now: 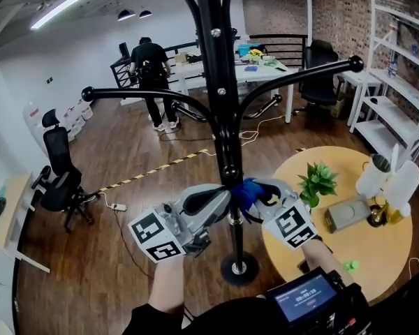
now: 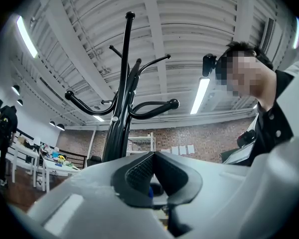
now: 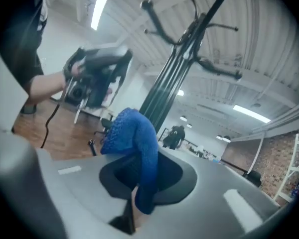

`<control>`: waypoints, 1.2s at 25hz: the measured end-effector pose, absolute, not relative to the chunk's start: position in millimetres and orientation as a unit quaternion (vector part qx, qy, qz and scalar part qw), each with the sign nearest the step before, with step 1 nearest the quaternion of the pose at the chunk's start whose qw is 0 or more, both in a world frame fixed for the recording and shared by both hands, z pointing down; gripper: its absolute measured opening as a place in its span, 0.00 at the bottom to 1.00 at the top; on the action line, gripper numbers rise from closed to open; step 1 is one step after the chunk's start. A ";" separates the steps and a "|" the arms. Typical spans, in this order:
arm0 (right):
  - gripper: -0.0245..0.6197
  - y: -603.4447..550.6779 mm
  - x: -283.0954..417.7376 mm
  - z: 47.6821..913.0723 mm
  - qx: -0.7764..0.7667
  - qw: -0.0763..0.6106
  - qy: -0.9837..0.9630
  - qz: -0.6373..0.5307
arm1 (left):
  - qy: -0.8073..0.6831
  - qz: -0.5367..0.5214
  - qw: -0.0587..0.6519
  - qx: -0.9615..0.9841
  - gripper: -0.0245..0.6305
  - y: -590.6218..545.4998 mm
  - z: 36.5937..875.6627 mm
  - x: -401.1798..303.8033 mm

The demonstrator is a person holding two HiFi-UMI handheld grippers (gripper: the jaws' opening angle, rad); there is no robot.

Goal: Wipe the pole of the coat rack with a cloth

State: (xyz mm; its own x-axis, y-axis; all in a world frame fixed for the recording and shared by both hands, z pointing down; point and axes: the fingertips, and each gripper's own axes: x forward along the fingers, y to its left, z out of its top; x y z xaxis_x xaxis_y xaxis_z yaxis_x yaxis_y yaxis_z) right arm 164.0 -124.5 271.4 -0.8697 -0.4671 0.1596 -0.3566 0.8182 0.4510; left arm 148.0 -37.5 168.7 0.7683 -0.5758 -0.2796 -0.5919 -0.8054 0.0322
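The black coat rack pole rises through the middle of the head view, above its round base. My right gripper is shut on a blue cloth, which lies against the pole's right side at about mid height. In the right gripper view the cloth bulges out of the jaws of that gripper, with the pole just beyond. My left gripper sits close to the pole's left side. Its jaws are shut, and the pole stands outside them.
A round wooden table at the right carries a small plant, white bottles and a box. The rack's hook arms spread left and right. An office chair stands at the left. A person stands far back.
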 end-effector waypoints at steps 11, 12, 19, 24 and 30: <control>0.11 -93.4 214.5 4.7 0.291 -0.196 -0.879 -0.322 | 0.292 0.132 0.054 -0.946 0.04 -27.7 155.8 152.1; 0.11 -93.6 226.8 -2.3 0.299 -0.201 -0.873 -0.328 | 0.290 0.130 0.056 -0.947 0.04 -28.8 154.4 153.6; 0.11 -73.6 314.9 -50.2 0.365 -0.292 -0.823 -0.321 | 0.269 0.132 0.063 -0.952 0.04 -35.4 147.6 164.9; 0.11 -80.0 303.5 -43.9 0.369 -0.285 -0.825 -0.320 | 0.263 0.133 0.062 -0.954 0.04 -36.8 150.1 167.3; 0.11 -94.7 215.5 -1.2 0.310 -0.204 -0.869 -0.327 | 0.286 0.141 0.052 -0.946 0.04 -33.2 155.1 147.0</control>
